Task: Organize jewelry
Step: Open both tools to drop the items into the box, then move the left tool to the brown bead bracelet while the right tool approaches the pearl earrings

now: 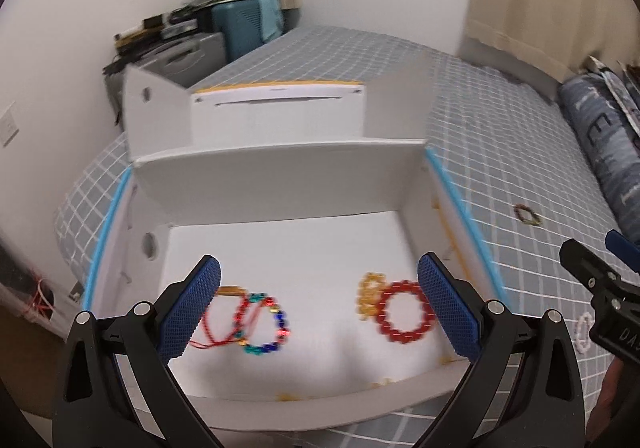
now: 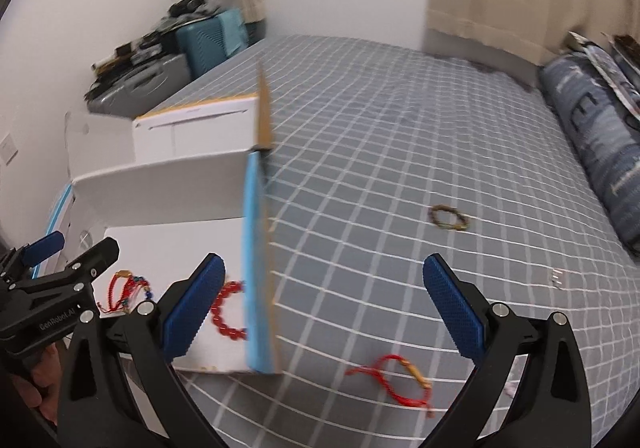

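**A:** Which piece comes next, do you reckon, and which hand is better placed for it?

**B:** I'd say the red cord. It lies on the bed, outside the box, just past the box's blue-edged right wall and near the bed's front edge. The right gripper hangs over it with the jaws spread wide and nothing between them. The cord sits a little below and between the two pads.

**A:** How does it run?

**B:** Roughly crosswise to the fingers, slanting from its loop on the box side down to the gold clasp end on the far side. So the jaws would want to close across the middle of the cord, not along it.

**A:** And the left?

**B:** The left gripper is over the box floor, also spread wide and empty. Under it lie the beaded tangle towards the front left and the red bead ring with a yellow one by the right wall. It's plainly farther from the cord, with that wall between.

**A:** Anything else loose?

**B:** A dark ring farther out on the bed, towards the pillow, and a white ring on the bed just outside the right wall, partly hidden by the right gripper in the left view. Both lie on the right hand's side too.
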The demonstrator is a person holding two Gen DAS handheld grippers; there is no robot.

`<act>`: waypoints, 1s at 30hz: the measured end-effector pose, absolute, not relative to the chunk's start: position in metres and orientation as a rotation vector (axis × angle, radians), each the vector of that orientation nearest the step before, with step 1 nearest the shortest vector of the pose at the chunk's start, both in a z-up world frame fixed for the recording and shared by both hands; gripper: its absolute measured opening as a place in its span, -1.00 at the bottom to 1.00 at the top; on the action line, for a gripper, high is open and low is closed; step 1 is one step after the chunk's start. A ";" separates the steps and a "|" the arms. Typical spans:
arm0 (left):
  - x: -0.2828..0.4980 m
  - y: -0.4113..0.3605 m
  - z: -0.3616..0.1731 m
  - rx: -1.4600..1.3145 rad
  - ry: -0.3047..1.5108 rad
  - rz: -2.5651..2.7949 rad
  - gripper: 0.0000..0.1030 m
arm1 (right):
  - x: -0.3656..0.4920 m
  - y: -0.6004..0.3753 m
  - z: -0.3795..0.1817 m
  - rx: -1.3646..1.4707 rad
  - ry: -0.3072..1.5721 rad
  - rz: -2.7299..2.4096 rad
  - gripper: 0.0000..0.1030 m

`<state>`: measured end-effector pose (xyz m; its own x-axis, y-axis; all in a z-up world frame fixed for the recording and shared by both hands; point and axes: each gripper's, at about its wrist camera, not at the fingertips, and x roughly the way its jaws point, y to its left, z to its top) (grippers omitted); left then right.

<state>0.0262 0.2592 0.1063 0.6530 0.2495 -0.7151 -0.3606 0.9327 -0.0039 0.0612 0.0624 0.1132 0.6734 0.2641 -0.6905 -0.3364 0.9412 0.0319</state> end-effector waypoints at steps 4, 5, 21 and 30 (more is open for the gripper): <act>0.033 0.227 0.112 -0.120 0.780 0.298 0.89 | 0.061 0.024 0.119 -0.088 0.751 0.280 0.85; 0.035 0.216 0.113 -0.112 0.778 0.282 0.89 | 0.061 0.015 0.120 -0.085 0.751 0.266 0.85; 0.096 0.102 0.126 -0.141 0.826 0.049 0.89 | 0.074 -0.116 0.129 0.023 0.775 0.115 0.85; 0.157 0.054 0.090 -0.090 0.879 0.014 0.89 | 0.112 -0.157 0.094 -0.001 0.793 0.057 0.85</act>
